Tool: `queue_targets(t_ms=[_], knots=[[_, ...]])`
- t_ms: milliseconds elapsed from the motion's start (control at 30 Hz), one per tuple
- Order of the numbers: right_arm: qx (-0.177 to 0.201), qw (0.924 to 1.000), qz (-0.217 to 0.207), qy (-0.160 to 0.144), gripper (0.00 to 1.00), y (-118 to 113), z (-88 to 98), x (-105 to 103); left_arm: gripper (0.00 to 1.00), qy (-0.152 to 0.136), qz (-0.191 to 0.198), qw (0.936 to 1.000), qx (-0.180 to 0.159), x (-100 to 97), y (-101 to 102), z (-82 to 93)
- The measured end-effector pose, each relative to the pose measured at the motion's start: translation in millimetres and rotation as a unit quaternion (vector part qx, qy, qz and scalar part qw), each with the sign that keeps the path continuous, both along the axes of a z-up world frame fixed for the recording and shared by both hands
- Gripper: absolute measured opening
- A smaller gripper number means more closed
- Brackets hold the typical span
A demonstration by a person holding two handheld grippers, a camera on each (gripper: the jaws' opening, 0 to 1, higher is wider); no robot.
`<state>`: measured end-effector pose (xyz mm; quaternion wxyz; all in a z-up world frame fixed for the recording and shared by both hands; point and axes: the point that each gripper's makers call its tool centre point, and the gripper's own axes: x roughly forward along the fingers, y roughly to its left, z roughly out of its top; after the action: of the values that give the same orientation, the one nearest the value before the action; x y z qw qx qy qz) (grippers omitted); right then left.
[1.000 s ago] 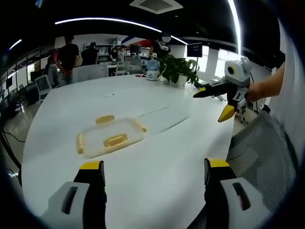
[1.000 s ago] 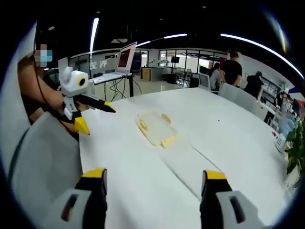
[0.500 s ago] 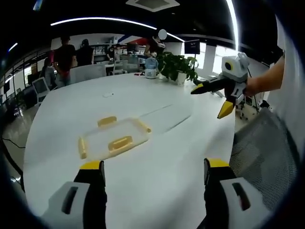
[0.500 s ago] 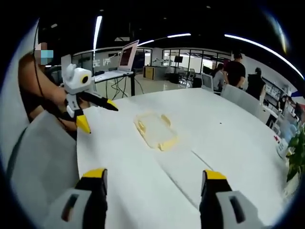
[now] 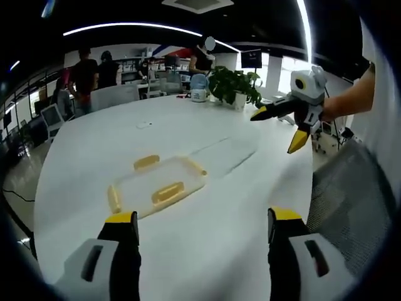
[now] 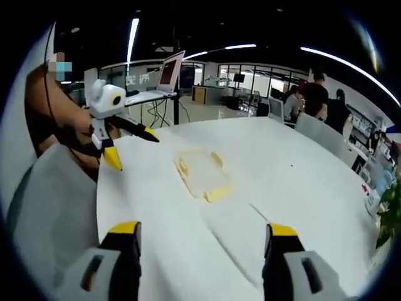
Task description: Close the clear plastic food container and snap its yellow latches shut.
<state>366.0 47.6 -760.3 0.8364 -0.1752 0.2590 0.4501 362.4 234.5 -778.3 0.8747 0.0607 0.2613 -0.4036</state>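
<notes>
Left gripper view: my left tool (image 5: pixel 199 221), jaws spread, empty. Clear food container (image 5: pixel 156 187) with yellow latches (image 5: pixel 168 191) flat on the white surface (image 5: pixel 207 219), ahead between the jaws. My right tool (image 5: pixel 283 123) aloft at right, jaws spread.

Right gripper view: my right tool (image 6: pixel 202 235) spread, empty. Container (image 6: pixel 202 174) ahead on the surface. Left tool (image 6: pixel 131 145) aloft at left, spread, empty.

Both cameras ride high over the wide white table (image 5: pixel 207 207), looking down along their own jaws from opposite sides. The clear plastic food container with yellow latches (image 5: pixel 156 186) sits at eleven o'clock in both views, well ahead, and each view catches the other hand-held gripper (image 5: pixel 285 125).
</notes>
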Motion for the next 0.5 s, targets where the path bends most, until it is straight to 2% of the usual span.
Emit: queue_targets(t_ms=[500], knots=[[-0.002, 1.0, 0.006, -0.005, 0.79, 5, 2.8, 23, 0.83, 0.001, -0.015, 0.9998, 0.01, 14.9, 0, -2.9]])
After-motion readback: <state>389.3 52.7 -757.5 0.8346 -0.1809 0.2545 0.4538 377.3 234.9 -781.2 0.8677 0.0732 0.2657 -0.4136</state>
